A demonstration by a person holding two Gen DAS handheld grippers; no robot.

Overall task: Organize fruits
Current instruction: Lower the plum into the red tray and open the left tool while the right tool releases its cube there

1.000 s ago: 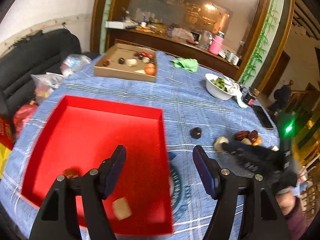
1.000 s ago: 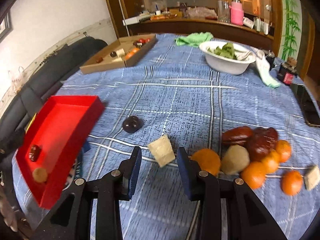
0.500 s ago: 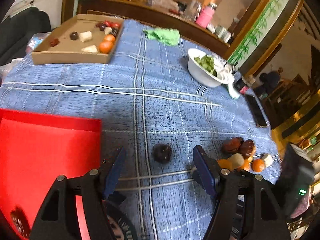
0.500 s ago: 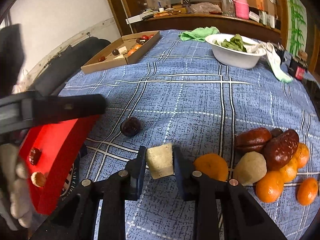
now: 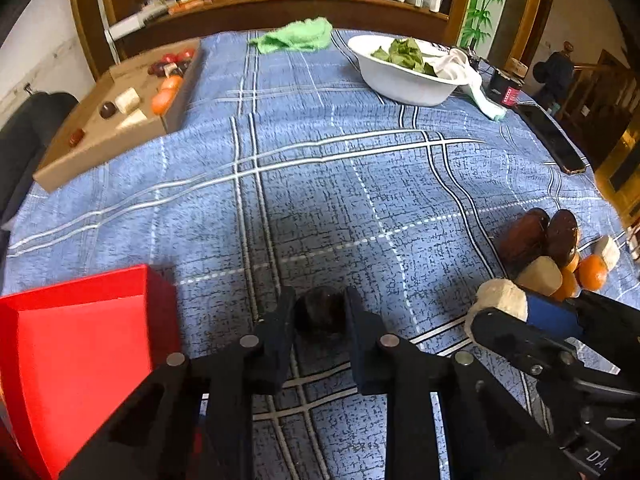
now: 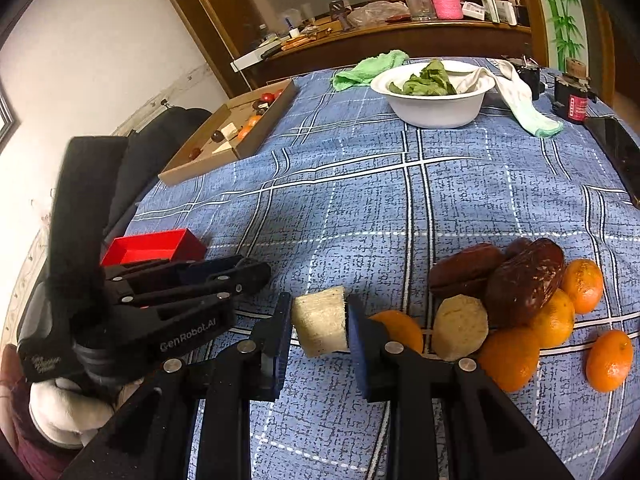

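Note:
My left gripper (image 5: 318, 314) is shut on a small dark round fruit (image 5: 320, 312) low over the blue checked cloth, just right of the red tray (image 5: 76, 344). My right gripper (image 6: 318, 324) is shut on a pale cut fruit chunk (image 6: 320, 320), held just above the cloth; it also shows in the left wrist view (image 5: 500, 300). To its right lies a pile of oranges (image 6: 508, 356), brown date-like fruits (image 6: 524, 280) and a pale round piece (image 6: 460, 326). The left gripper shows at the left of the right wrist view (image 6: 240, 276).
A cardboard box (image 5: 116, 112) with several fruits sits at the far left. A white bowl of greens (image 5: 404, 72), a green cloth (image 5: 296, 38), a white cloth (image 6: 524, 104), a dark jar (image 6: 572, 100) and a phone (image 5: 552, 140) lie at the back and right.
My left gripper swung right from over the red tray and closed on the dark fruit. My right gripper closed on the pale chunk and lifted it slightly.

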